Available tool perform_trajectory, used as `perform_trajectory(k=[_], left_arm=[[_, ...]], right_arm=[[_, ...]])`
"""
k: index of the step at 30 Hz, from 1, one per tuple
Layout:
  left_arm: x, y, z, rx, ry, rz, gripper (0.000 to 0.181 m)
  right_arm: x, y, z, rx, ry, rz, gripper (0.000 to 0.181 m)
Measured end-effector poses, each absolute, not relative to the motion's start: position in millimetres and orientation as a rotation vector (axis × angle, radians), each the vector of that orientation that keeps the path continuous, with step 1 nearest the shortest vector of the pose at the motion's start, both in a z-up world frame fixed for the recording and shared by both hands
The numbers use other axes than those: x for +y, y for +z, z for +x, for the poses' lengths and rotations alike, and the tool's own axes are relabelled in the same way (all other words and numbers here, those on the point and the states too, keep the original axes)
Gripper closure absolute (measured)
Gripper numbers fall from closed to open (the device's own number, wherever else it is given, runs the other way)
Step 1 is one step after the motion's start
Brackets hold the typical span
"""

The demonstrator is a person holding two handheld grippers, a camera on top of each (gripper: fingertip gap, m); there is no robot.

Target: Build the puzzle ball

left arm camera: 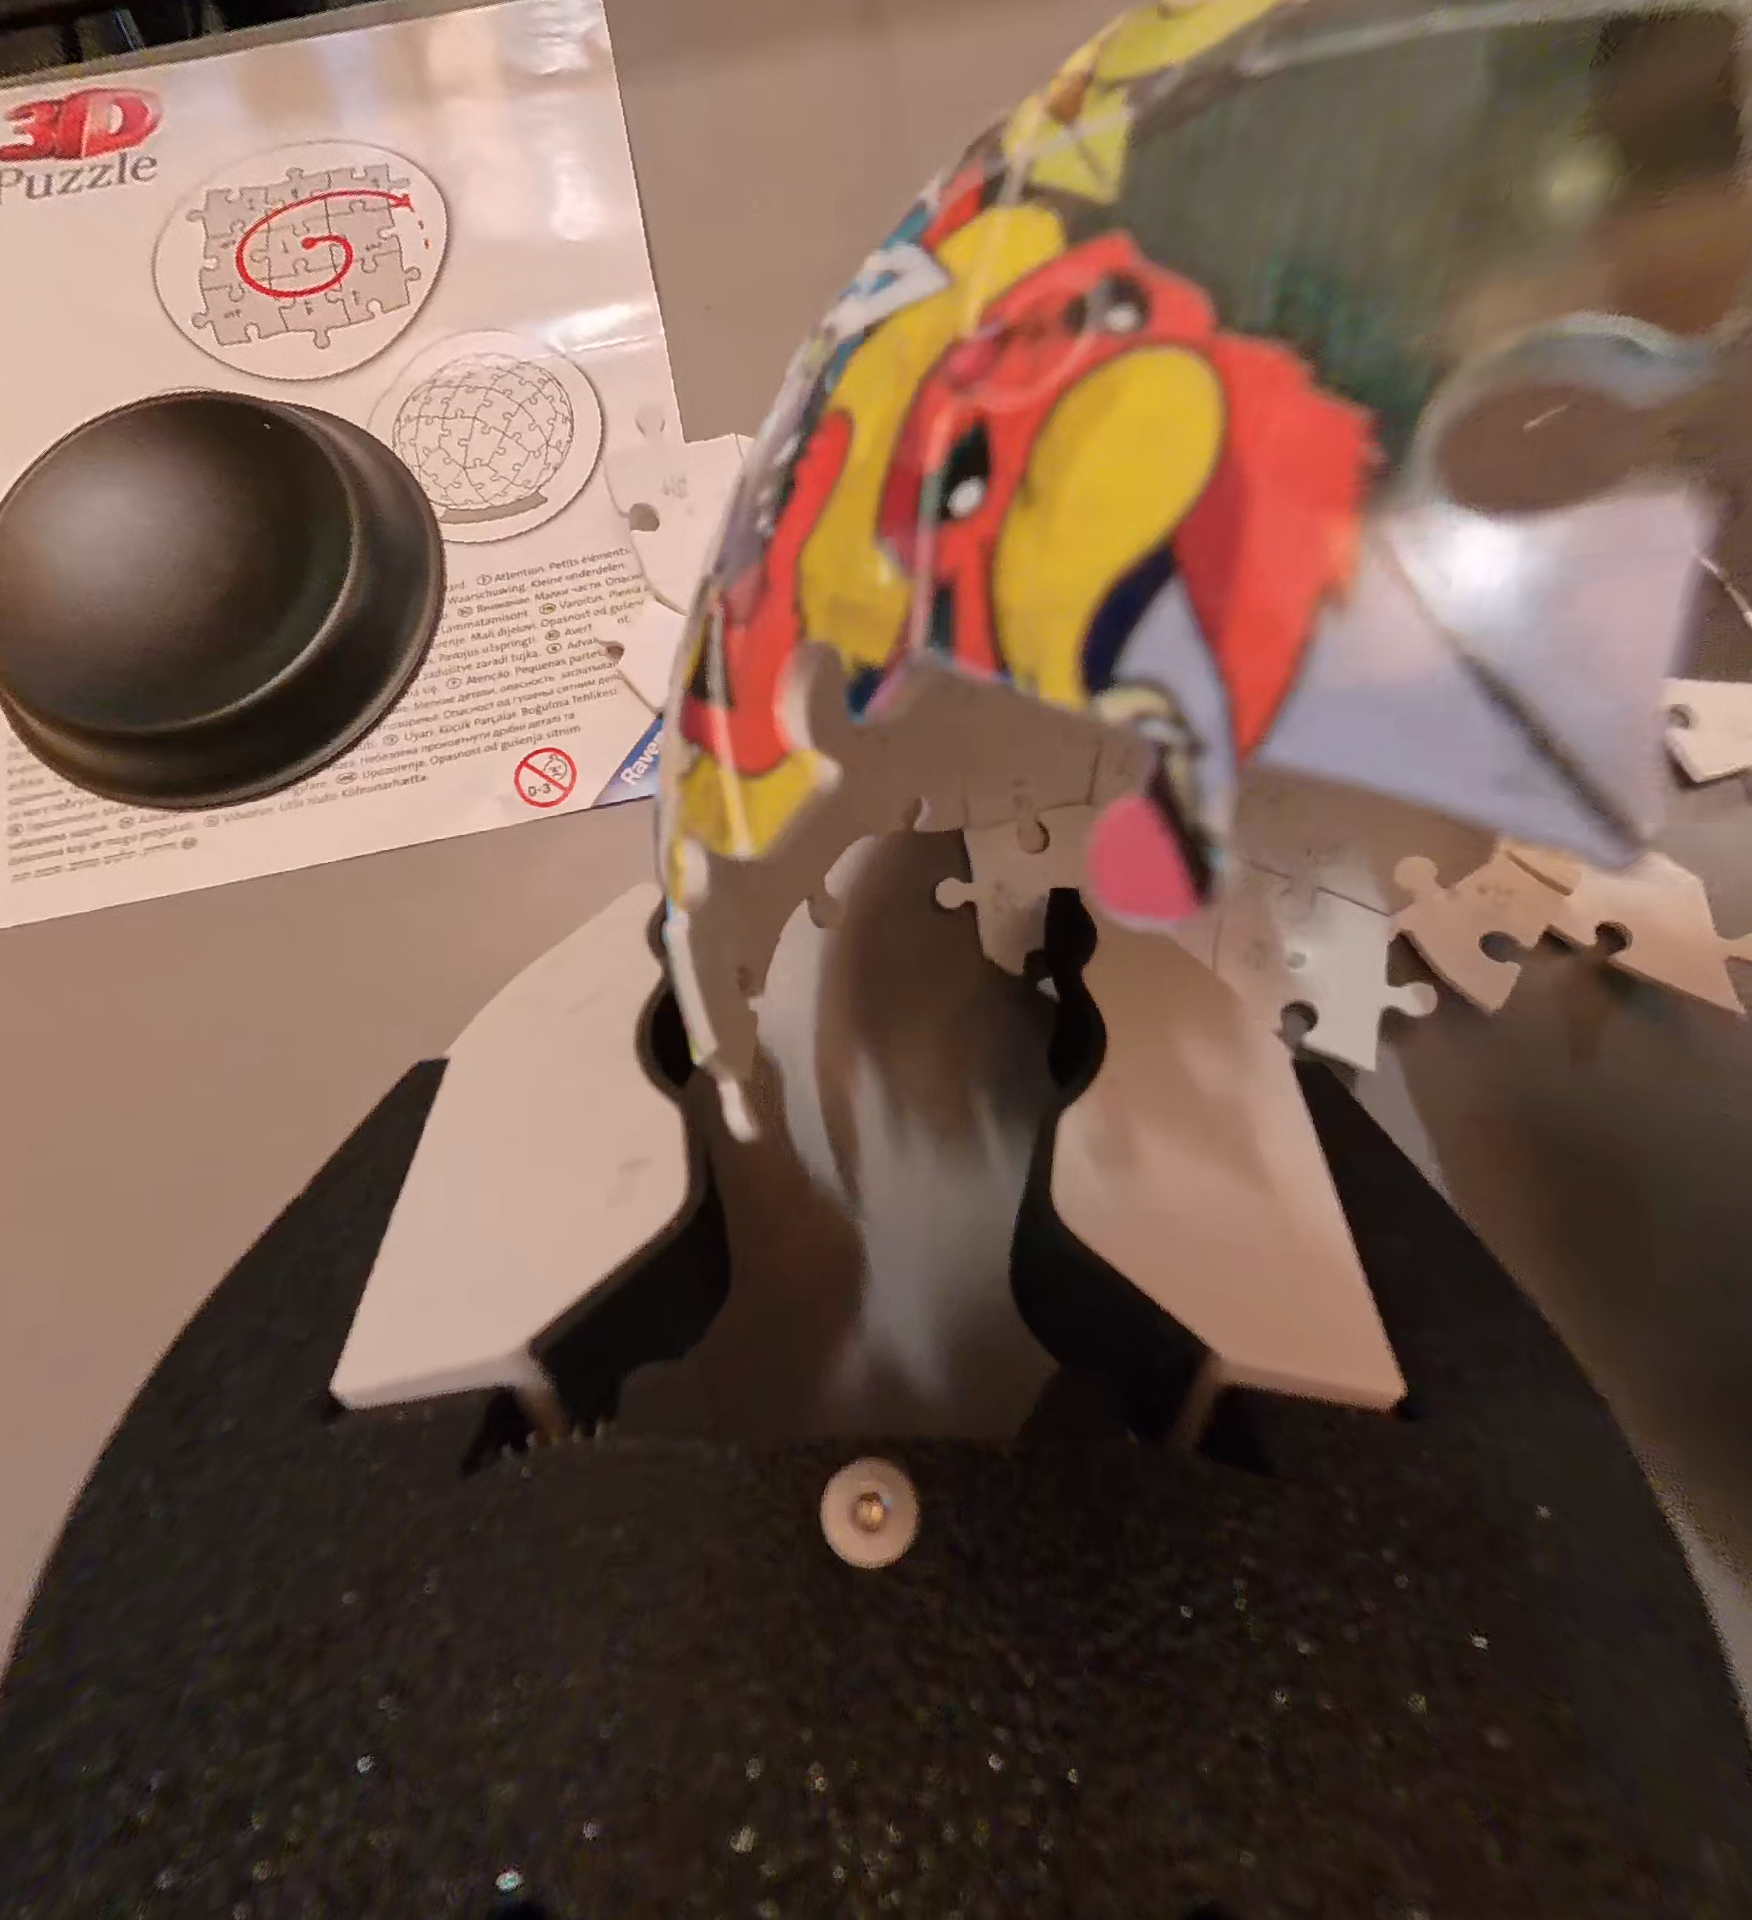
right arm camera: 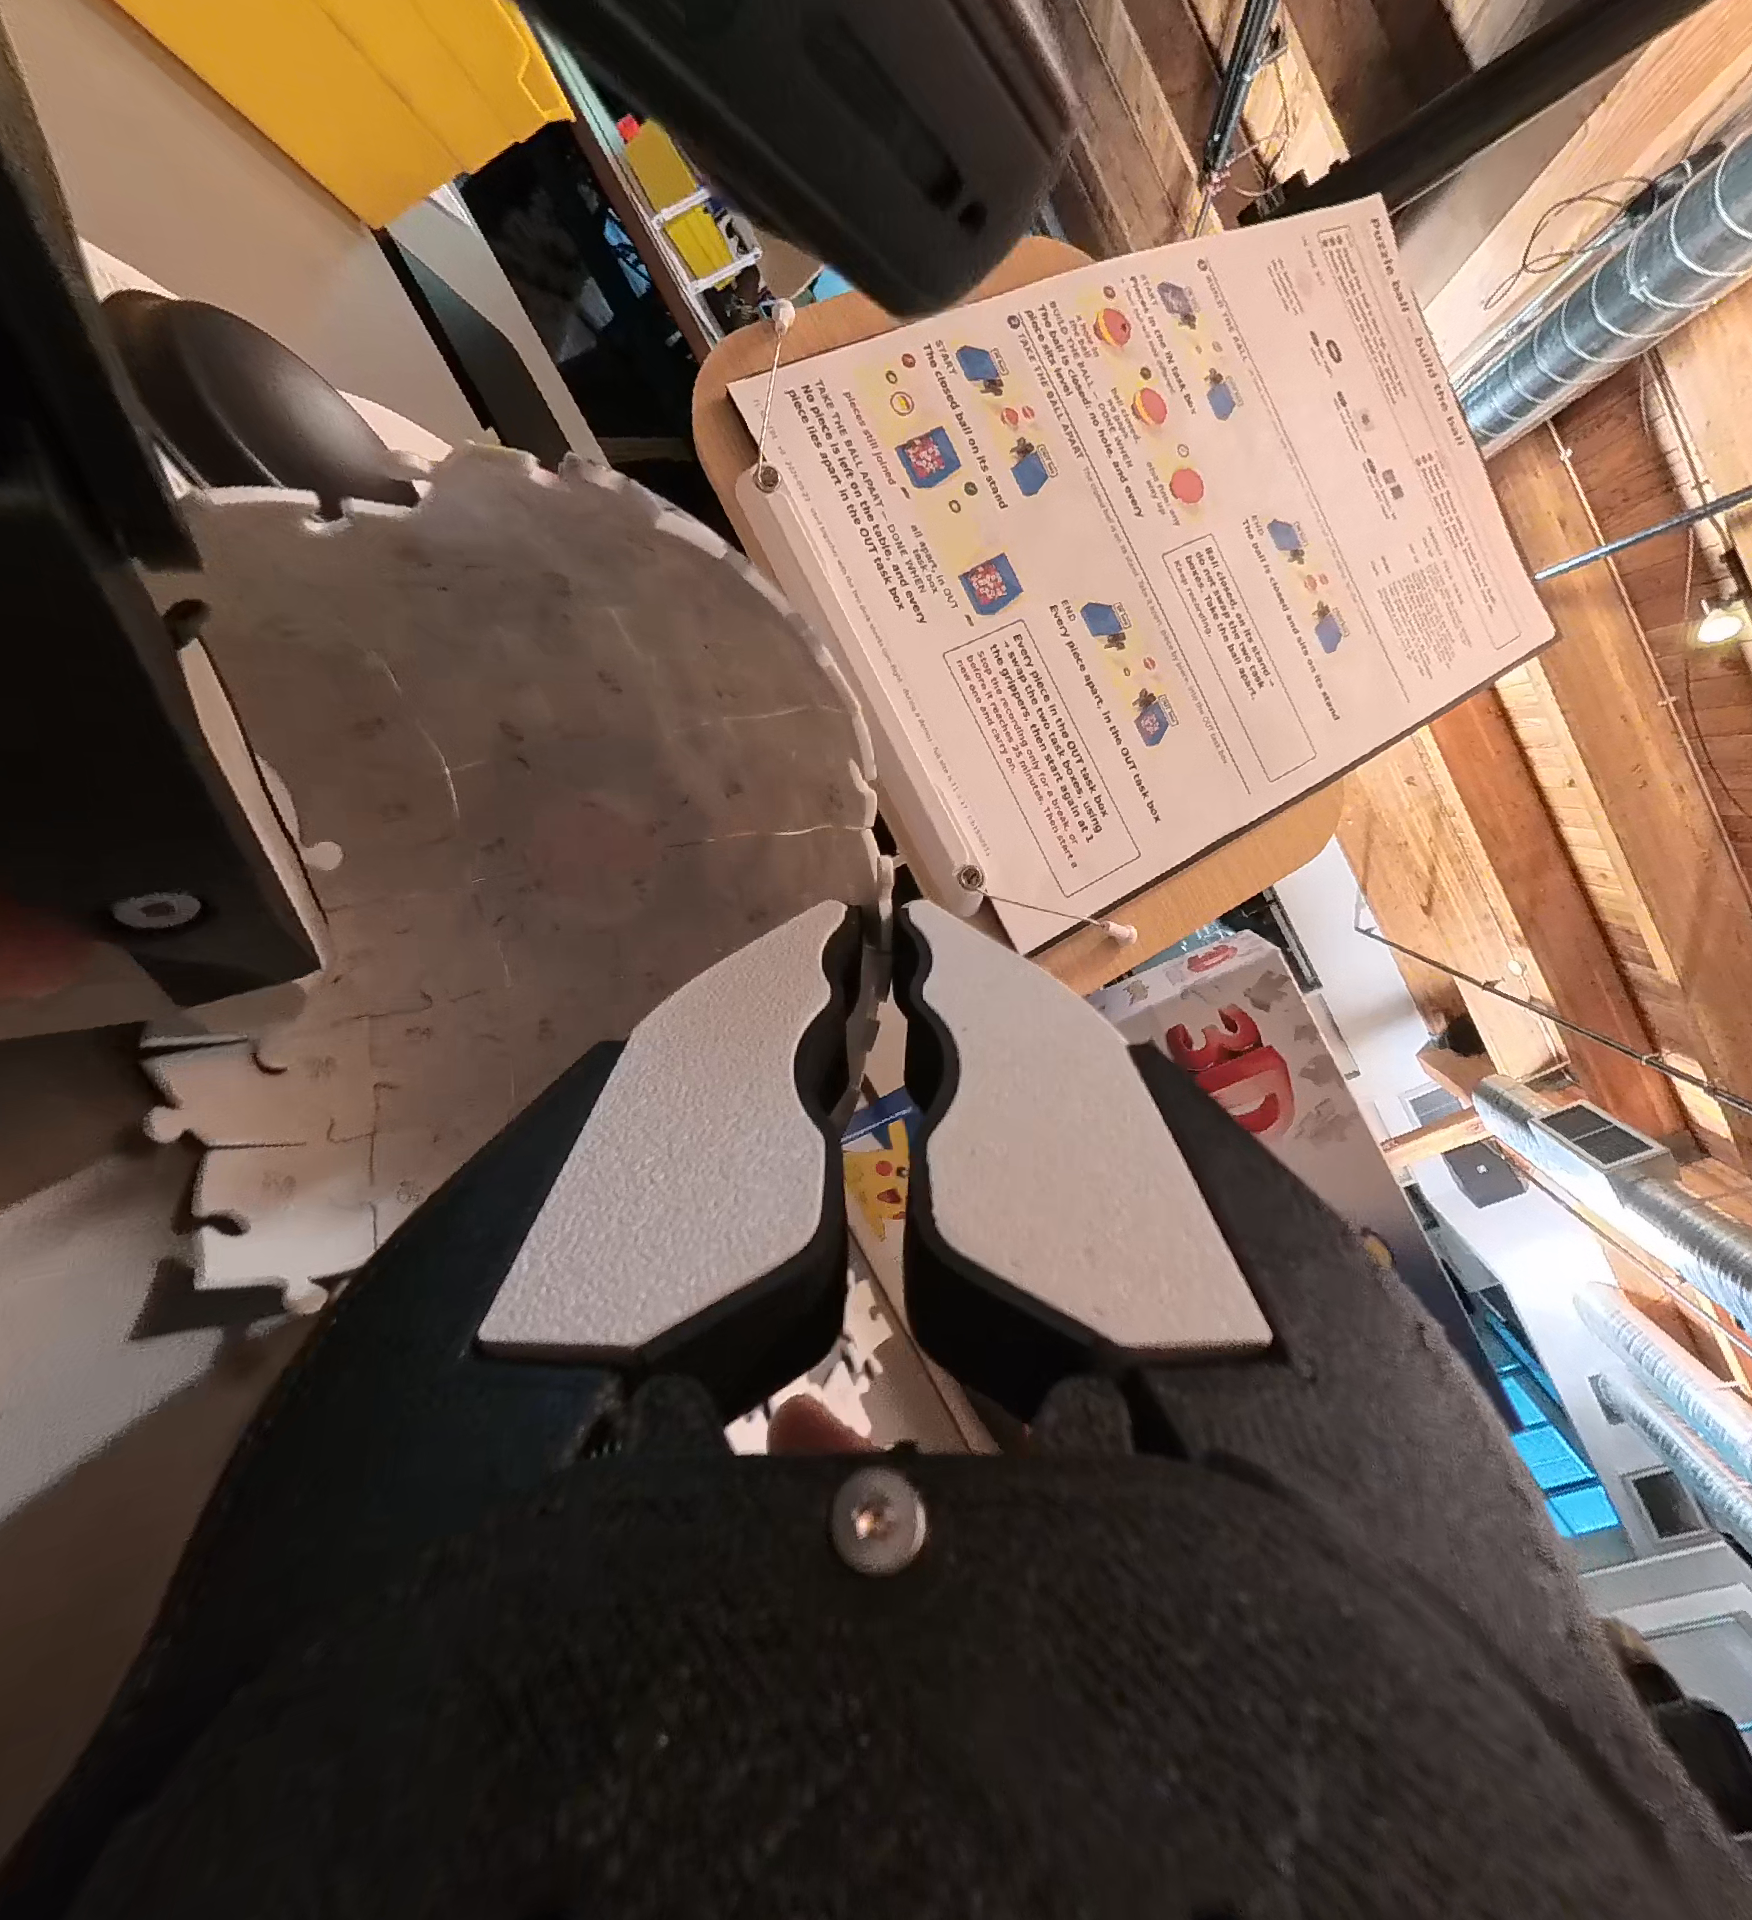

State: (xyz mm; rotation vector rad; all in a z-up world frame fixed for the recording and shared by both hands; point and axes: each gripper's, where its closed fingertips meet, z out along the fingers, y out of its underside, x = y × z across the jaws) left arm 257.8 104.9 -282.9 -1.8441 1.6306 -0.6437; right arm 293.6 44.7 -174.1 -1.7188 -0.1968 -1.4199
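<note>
Left wrist view, near to far. The left tongs (left arm camera: 867, 997) stand partly open, their white-faced fingers (left arm camera: 539, 1164) on either side of the lower edge of the partly built puzzle ball (left arm camera: 1038, 499); the blur there hides whether they press on it. The ball is a curved, unfinished shell, raised off the grey worktop (left arm camera: 176, 1143). Its printed outer face, red, yellow and pale blue, is turned to the camera, and its jagged lower rim shows the grey underside. Loose grey puzzle pieces (left arm camera: 1578, 925) lie on the worktop just behind and to the right of the shell. Farther left, a printed instruction leaflet (left arm camera: 311, 468) lies flat, and a black domed stand (left arm camera: 197, 603) rests on it.

Right wrist view, near to far. The right tongs (right arm camera: 877, 961) are nearly closed, their tips pinching the toothed edge of the shell, seen here from its grey inner side. The left gripper's black body (right arm camera: 72, 623) crosses the shell at the left. Beyond are a clipboard with an illustrated sheet (right arm camera: 1111, 582), a puzzle box (right arm camera: 1236, 1060) and yellow bins (right arm camera: 384, 94).
</note>
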Motion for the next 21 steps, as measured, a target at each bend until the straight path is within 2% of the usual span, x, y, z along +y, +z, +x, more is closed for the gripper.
perform_trajectory(k=[3,12,21], left_arm=[[102.0,-281.8,258.1,1.64,-0.633,-1.828,0.118],[105.4,-281.5,259.4,1.629,-0.656,-1.843,0.111],[100.0,-274.1,262.9,1.641,-0.711,-1.782,0.11]], right_arm=[[43.3,-173.6,289.8,-0.186,-1.406,-1.71,0.177],[43.1,-173.8,287.7,-0.177,-1.393,-1.698,0.177],[42.4,-174.5,291.5,-0.168,-1.402,-1.706,0.177]])
